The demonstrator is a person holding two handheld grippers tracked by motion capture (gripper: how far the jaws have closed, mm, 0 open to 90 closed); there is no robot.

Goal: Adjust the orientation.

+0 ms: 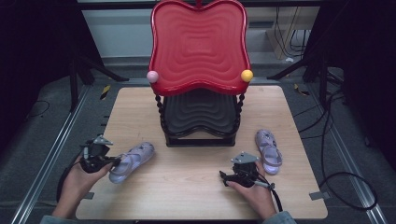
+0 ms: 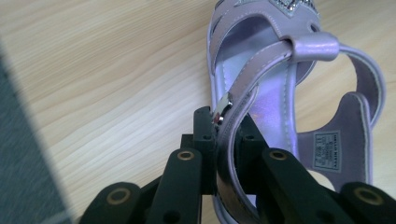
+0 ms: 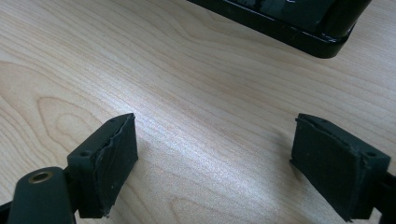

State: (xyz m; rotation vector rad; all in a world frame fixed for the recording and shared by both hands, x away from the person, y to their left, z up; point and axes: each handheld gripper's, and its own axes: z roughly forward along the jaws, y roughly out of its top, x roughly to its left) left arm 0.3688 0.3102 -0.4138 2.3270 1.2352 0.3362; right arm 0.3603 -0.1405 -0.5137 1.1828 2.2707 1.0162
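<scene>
The left gripper [image 2: 223, 135] pinches a sandal's [image 1: 131, 161] strap; the right gripper [image 3: 215, 168] gapes wide between rack [image 1: 200, 140] and second sandal [image 1: 268, 151].

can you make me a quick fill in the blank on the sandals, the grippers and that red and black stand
1. The left gripper is shut on the ankle ____ of the left sandal.
2. The right gripper has its jaws ____, with bare wooden table between them.
3. The right sandal lies to the ____ of the stand's black lower tray.
4. The stand's upper tray is ____.

Missing words: strap; open; right; red
</scene>
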